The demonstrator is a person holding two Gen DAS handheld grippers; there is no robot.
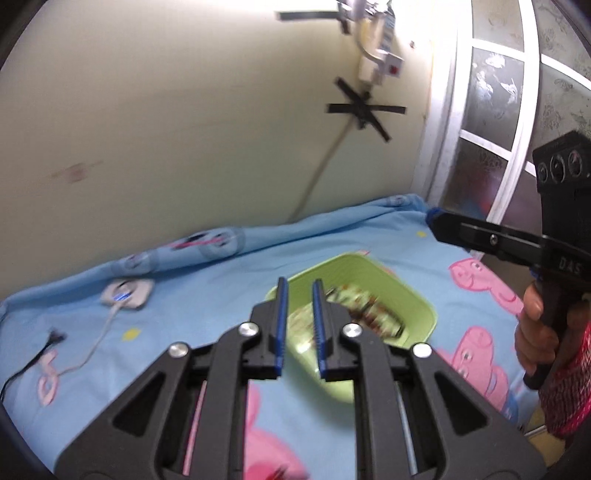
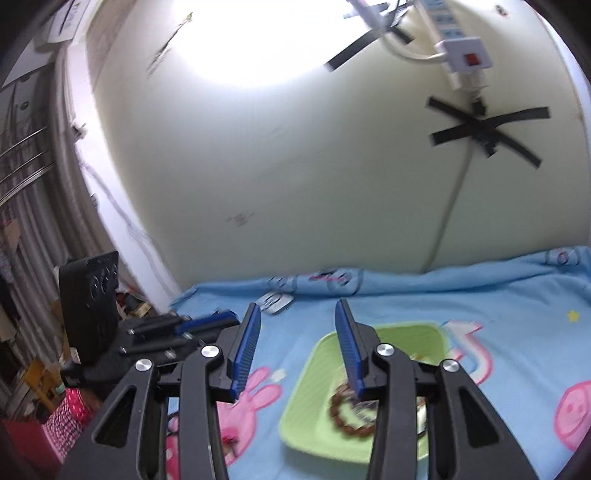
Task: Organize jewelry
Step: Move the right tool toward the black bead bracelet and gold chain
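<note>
Cartoon-print cotton sheet (image 2: 498,295) bears rounded green plastic tray (image 2: 310,373).

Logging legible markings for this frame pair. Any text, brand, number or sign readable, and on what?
"DAS": on the black body of the right gripper, seen from the left wrist view.
Power strip on the wall: label marks too blurred to read.
Cartoon bedsheet: pictures only, no readable words.

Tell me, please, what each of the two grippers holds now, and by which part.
Nothing. The left gripper and the right gripper both have empty jaws with a gap, above the green plastic tray.
</note>
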